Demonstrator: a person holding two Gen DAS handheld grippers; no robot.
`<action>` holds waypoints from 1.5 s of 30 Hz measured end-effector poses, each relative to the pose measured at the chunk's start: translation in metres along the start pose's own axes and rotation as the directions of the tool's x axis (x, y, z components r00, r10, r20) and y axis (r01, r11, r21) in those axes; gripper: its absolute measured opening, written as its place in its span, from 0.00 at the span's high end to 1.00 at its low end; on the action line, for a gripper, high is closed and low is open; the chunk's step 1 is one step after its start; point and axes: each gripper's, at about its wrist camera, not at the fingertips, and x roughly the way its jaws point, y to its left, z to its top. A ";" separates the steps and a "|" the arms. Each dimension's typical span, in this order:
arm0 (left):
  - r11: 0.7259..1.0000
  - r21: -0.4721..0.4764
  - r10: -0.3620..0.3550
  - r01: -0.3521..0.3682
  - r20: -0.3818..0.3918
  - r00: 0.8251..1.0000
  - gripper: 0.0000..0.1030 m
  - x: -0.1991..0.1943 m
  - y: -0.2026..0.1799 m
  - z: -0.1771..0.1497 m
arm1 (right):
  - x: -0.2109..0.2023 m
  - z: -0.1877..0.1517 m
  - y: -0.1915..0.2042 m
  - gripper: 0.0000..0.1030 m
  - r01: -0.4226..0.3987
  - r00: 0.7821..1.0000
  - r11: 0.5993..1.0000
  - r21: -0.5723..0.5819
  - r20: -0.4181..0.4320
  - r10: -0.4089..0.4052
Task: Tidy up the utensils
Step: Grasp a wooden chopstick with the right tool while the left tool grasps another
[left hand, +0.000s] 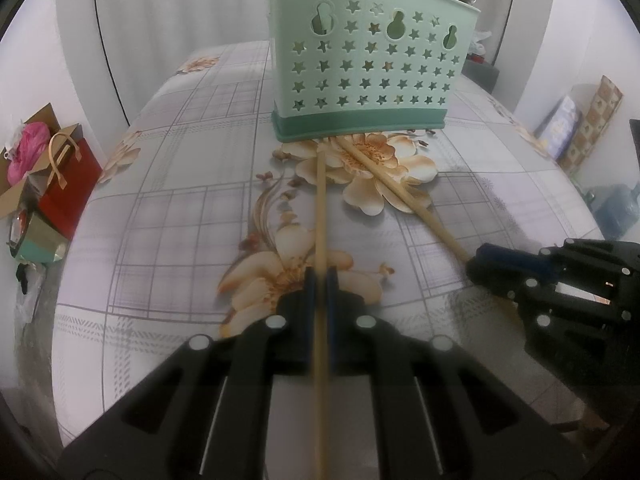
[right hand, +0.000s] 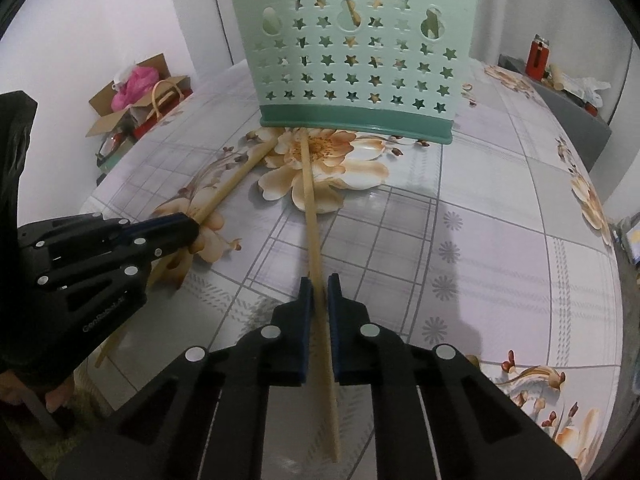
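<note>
A mint-green utensil holder (left hand: 368, 68) (right hand: 356, 60) with star-shaped holes stands upright on the floral tablecloth, with chopsticks and spoons sticking out of its top. Two bamboo chopsticks lie in front of it, their far tips near its dark green base. My left gripper (left hand: 320, 280) (right hand: 192, 228) is shut on the left chopstick (left hand: 321, 200) (right hand: 232, 186). The right chopstick (right hand: 310, 208) (left hand: 400, 190) runs between the blue pads of my right gripper (right hand: 319, 284) (left hand: 476, 262), which is shut on it. Both chopsticks' near ends pass back under the grippers.
The table (right hand: 500, 240) has a rounded edge. Off its left side stand a red gift bag (left hand: 68, 176) and a cardboard box with pink plastic (right hand: 136, 84). A water jug (left hand: 616, 204) is low at the right. A red object (right hand: 538, 56) sits on a grey cabinet behind.
</note>
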 end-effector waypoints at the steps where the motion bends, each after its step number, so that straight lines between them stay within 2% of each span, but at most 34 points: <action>1: 1.000 -0.001 -0.001 0.001 0.000 1.000 0.96 0.000 0.000 0.000 | 0.000 0.000 0.000 0.92 -0.001 1.000 1.000 0.002 0.001 0.001; 27: 1.000 -0.001 -0.002 0.002 0.001 1.000 0.96 0.000 0.000 -0.002 | 0.000 -0.001 -0.001 0.92 -0.002 1.000 1.000 0.003 0.003 0.002; 36: 1.000 -0.011 -0.012 0.012 -0.002 1.000 0.96 -0.002 0.003 -0.001 | -0.008 -0.003 -0.013 0.93 0.034 0.999 0.999 0.043 -0.011 -0.034; 38: 1.000 -0.020 -0.023 0.023 -0.015 1.000 0.96 -0.003 0.005 -0.001 | -0.011 -0.007 -0.018 0.93 0.041 0.999 0.998 0.052 -0.024 -0.040; 45: 0.985 -0.110 -0.141 0.131 -0.082 0.987 0.96 -0.006 0.020 -0.004 | -0.022 -0.021 -0.033 0.93 0.023 0.996 0.997 0.079 -0.083 -0.016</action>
